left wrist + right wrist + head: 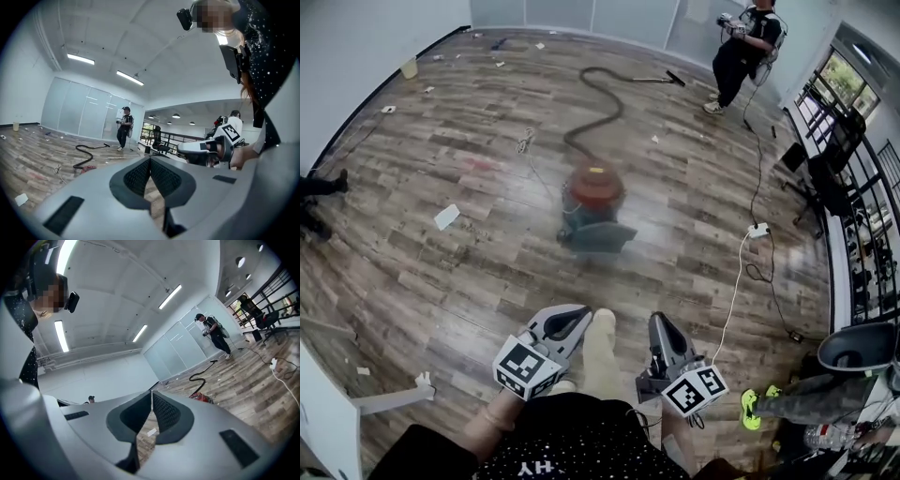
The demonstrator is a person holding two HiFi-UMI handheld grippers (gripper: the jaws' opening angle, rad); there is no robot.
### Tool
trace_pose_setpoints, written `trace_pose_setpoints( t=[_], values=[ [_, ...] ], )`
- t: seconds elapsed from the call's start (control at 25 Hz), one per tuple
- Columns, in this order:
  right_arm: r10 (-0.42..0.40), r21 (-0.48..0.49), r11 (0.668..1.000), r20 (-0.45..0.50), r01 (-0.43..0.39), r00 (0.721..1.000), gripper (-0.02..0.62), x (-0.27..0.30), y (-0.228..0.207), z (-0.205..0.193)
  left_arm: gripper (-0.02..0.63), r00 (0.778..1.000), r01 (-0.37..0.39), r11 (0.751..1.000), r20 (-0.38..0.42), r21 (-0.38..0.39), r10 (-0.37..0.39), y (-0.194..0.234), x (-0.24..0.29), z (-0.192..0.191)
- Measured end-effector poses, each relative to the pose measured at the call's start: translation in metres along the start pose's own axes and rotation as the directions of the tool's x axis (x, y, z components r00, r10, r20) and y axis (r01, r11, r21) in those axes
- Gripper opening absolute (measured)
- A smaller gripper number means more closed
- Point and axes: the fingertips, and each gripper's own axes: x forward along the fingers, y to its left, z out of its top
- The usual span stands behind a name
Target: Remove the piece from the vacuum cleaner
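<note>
The red canister vacuum cleaner [592, 192] stands on the wooden floor a couple of steps ahead, on a grey base [598, 235]. Its dark hose [602, 94] snakes away to a nozzle [675, 78] at the far wall. My left gripper [579, 317] and right gripper [660, 324] hang low near my legs, both shut and empty, well short of the vacuum. The left gripper view shows its shut tips [150, 159], the vacuum [86, 168] small at the left and the right gripper [206, 149]. From the right gripper [152, 392], the vacuum [201, 398] and hose [199, 376] lie ahead.
A person [741, 52] stands at the far right holding grippers. A white power strip [757, 230] and its cable trail across the floor at the right. An office chair [825, 173] and railing line the right side. A paper scrap [446, 217] lies left. Green shoes [752, 408] show at lower right.
</note>
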Motion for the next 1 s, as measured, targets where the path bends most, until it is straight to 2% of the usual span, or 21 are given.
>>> trace_pose_setpoints(
  t=[0.36, 0.56, 0.8, 1.0],
  values=[
    [0.111, -0.048, 0.992, -0.064, -0.115, 0.992, 0.011, 0.131, -0.08, 0.073, 0.009, 0.997, -0.018, 0.999, 0.08, 0.028, 0.016, 0.088, 0.131, 0.058],
    [0.148, -0.069, 0.986, -0.097, -0.155, 0.984, 0.011, 0.188, -0.121, 0.097, 0.009, 0.997, -0.035, 0.999, 0.072, 0.031, 0.033, 0.131, 0.192, 0.063],
    [0.163, -0.08, 0.981, -0.162, -0.177, 0.973, 0.011, 0.236, -0.172, 0.097, 0.009, 0.996, -0.057, 0.997, 0.068, 0.052, 0.053, 0.18, 0.233, 0.058],
    [0.15, -0.122, 0.977, -0.184, -0.174, 0.971, 0.011, 0.26, -0.216, 0.059, 0.009, 0.997, -0.07, 0.996, 0.04, 0.053, 0.068, 0.219, 0.25, 0.007]
  ],
)
